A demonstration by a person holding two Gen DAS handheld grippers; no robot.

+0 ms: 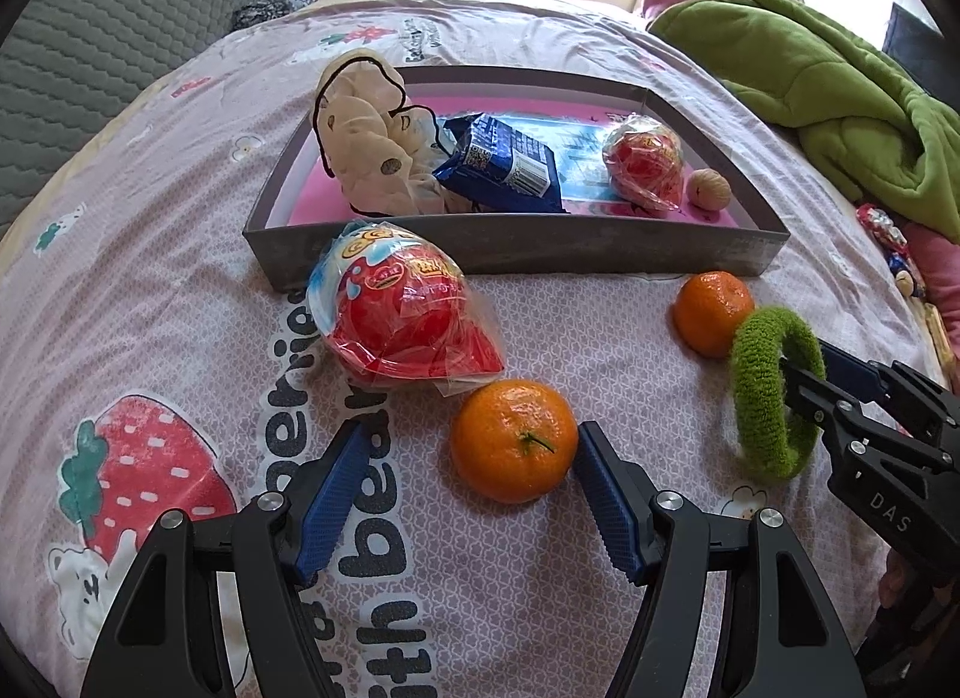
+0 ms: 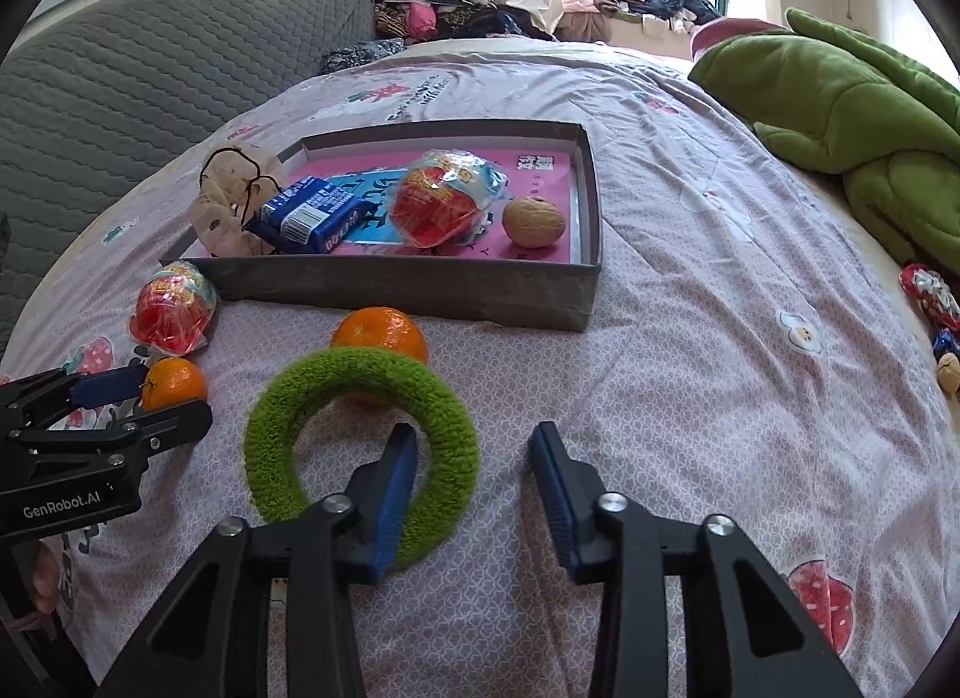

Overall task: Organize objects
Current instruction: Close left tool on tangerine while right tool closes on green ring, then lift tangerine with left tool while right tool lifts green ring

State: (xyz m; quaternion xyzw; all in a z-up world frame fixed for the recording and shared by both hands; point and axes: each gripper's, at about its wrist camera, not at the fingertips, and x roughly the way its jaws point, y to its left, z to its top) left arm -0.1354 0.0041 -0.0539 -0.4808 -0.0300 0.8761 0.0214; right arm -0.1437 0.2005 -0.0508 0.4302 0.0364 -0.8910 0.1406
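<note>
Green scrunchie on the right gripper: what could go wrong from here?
The green scrunchie only hangs on one finger of the open right gripper, so it may slip off. The left gripper is open around the near orange off-centre; closing could roll it toward the red snack bag.

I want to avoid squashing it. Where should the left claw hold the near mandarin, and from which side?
Grip the near mandarin across its widest middle, coming level from the front. The left claw is open with its fingers on either side; the stem faces up and front, so the round flanks are free.
</note>
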